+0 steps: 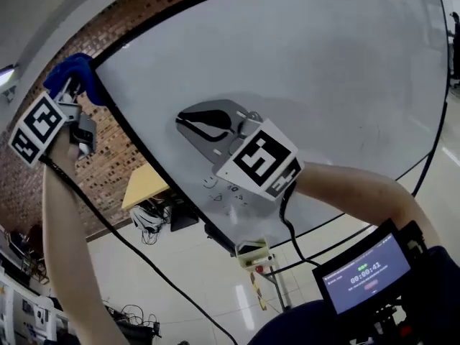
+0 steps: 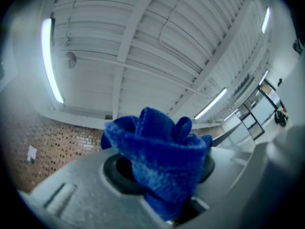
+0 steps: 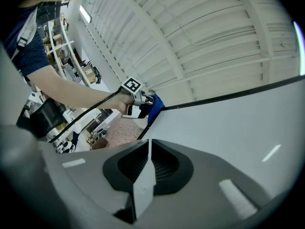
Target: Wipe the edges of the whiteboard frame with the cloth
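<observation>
I count two hand-held grippers, one cloth and one whiteboard (image 1: 287,63) with a single thin black frame (image 1: 136,131) around it. The left hand-held gripper (image 2: 159,175) is pinching the blue cloth (image 2: 157,151): the fabric sits bunched between its jaws and spills out just past their tips, hiding most of the pads. Seen from my head view, that bundle sits at the front of the left hand-held gripper, against the upper corner of the frame where the two black edges meet. The right hand-held gripper (image 3: 148,144) has its jaws pressed together with nothing between them, its tips close over the white face of the board; I cannot tell whether they touch it. From this hand-held gripper the cloth lies well ahead of the tips, slightly left, at the far corner of the board
</observation>
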Demonstrator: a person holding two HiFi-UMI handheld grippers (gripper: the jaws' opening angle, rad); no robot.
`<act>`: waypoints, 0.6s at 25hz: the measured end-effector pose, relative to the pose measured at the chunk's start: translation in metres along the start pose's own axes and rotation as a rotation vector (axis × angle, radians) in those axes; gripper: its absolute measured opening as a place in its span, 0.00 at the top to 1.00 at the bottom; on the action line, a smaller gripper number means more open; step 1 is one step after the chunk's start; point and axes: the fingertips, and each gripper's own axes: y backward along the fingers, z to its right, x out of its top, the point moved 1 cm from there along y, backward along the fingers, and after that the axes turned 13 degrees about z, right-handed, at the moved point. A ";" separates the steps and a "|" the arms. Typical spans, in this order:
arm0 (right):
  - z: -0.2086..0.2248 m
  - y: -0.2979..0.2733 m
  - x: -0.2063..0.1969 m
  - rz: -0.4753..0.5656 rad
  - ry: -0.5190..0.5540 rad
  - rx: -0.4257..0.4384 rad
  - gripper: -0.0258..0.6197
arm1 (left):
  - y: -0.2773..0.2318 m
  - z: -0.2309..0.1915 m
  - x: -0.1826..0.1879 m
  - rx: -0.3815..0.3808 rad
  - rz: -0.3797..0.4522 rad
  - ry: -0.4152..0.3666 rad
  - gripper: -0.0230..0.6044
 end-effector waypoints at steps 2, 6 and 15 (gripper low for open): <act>0.002 0.005 0.001 0.003 0.013 -0.011 0.92 | -0.005 0.007 0.000 -0.013 -0.012 -0.046 0.70; 0.006 0.010 0.008 0.004 0.027 -0.007 0.92 | -0.014 0.021 0.000 -0.023 -0.014 -0.135 0.70; 0.028 0.046 -0.004 -0.087 0.006 -0.061 0.92 | -0.034 0.051 0.004 -0.015 -0.011 -0.363 0.70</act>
